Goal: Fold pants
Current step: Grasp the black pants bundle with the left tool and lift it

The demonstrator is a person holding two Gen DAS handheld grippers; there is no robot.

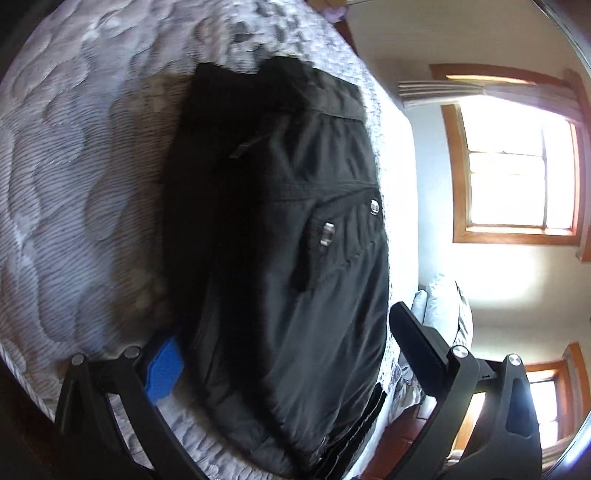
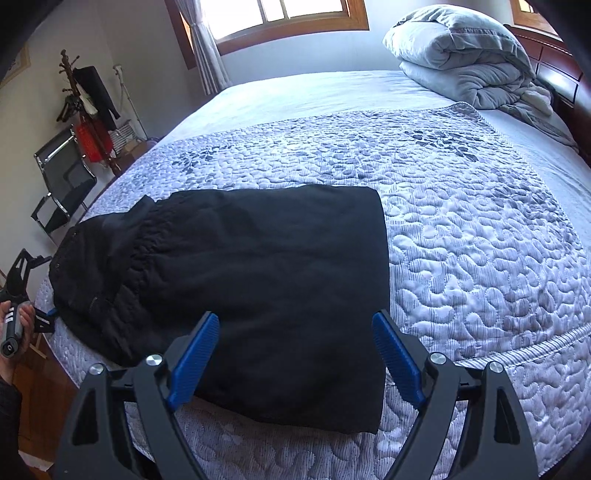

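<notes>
Black pants (image 2: pixel 251 280) lie folded into a rectangle on the quilted grey bedspread (image 2: pixel 461 229), waistband end at the left near the bed edge. My right gripper (image 2: pixel 295 354) is open and empty, its blue pads just above the near edge of the pants. In the left wrist view the pants (image 1: pixel 288 251) fill the middle, with a pocket and metal snaps showing. My left gripper (image 1: pixel 280 347) is open, jaws wide on either side of the waistband end, holding nothing. It also shows at the bed's left edge in the right wrist view (image 2: pixel 40 321), held by a hand.
A folded grey duvet (image 2: pixel 461 51) lies at the head of the bed by the wooden headboard (image 2: pixel 554 66). A coat stand (image 2: pixel 85 107) and a black chair (image 2: pixel 62 181) stand left of the bed. Windows (image 2: pixel 280 11) are behind.
</notes>
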